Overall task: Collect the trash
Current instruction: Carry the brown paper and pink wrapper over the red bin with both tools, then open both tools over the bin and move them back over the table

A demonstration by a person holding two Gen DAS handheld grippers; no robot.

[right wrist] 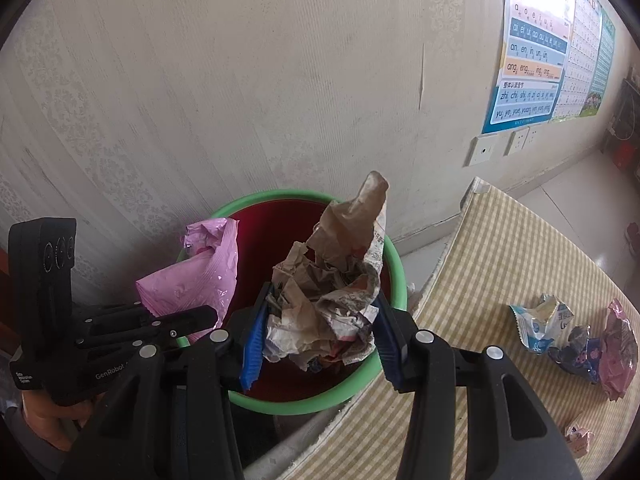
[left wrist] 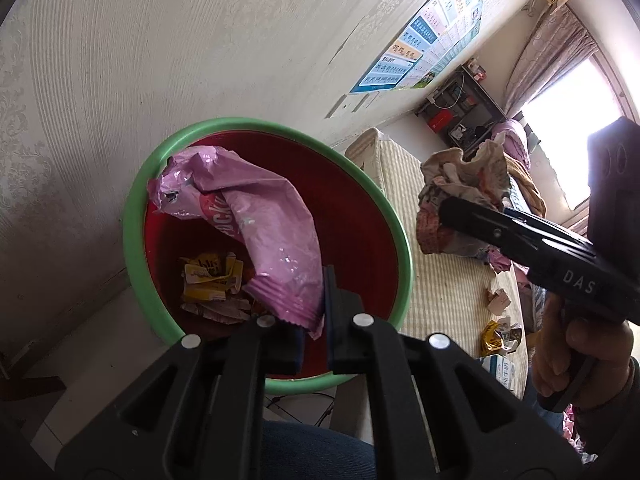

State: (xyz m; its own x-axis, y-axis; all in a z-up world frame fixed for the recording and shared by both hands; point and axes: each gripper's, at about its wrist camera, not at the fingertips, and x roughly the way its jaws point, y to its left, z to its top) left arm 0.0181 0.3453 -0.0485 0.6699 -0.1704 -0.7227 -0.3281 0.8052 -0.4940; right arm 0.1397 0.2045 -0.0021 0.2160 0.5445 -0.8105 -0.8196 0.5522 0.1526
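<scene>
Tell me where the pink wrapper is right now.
The pink wrapper is pinched in the left gripper, hanging over the green-rimmed bin by the wall.

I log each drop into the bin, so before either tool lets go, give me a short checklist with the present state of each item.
1. Left gripper holds the pink wrapper: ok, jaws pinch its lower edge.
2. Pink wrapper is over the bin: ok, it hangs inside the green rim.
3. Right gripper holds the crumpled paper wad: ok, jaws closed on both sides.
4. Wad is over the bin opening: cannot tell; the right wrist view shows it over the bin, the left wrist view shows it beside the bin.
5. Bin has room: ok, only a yellow wrapper and scraps lie at the bottom.
6. Trash all collected: not ok, wrappers remain on the checked mat.
</scene>
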